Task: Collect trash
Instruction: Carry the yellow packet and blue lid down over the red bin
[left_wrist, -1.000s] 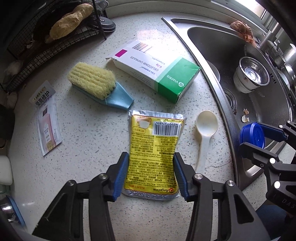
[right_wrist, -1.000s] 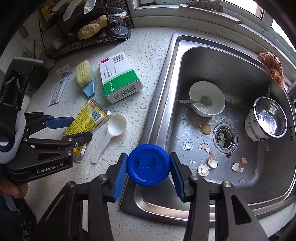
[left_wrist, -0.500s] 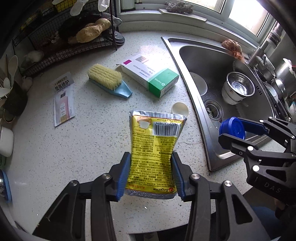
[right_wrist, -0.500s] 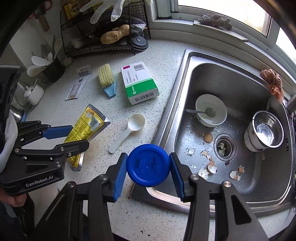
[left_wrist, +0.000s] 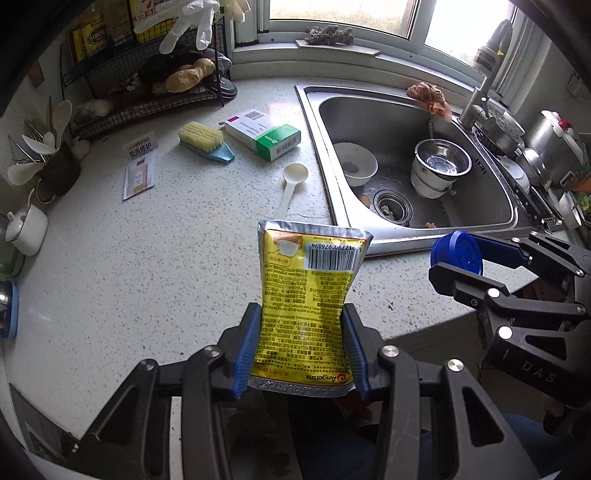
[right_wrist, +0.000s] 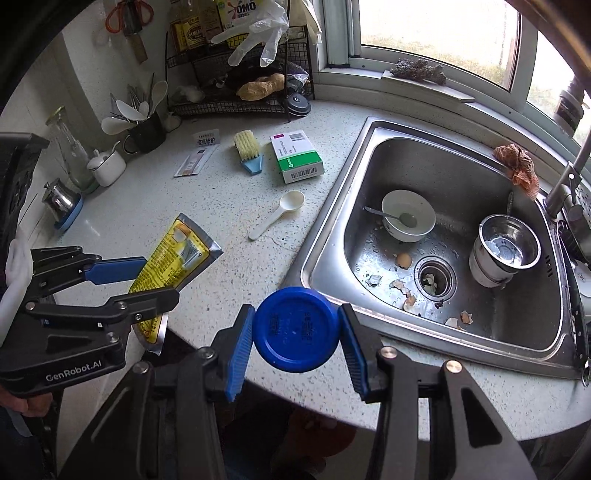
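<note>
Above the front edge of the counter, the yellow sachet hung clear of the stone, clamped by its lower half between the blue pads of the left gripper; just beside it the right gripper had its fingers closed on a round blue lid, likewise held off the surface; both pieces of rubbish were therefore in the air, past the counter's rim, with the sink off to one side. Further out on the counter lay more likely candidates: a white plastic scoop, a green-and-white medicine box, a flat paper packet and a scrubbing brush; eggshell bits littered the sink floor around a bowl. By my reckoning this was the carrying step, pickup done and disposal pending; no bin showed in either view, so the next move called for finding one below or beside the counter, bringing both loads over it, and only then parting the fingers; the floppy sachet might cling to a pad.
</note>
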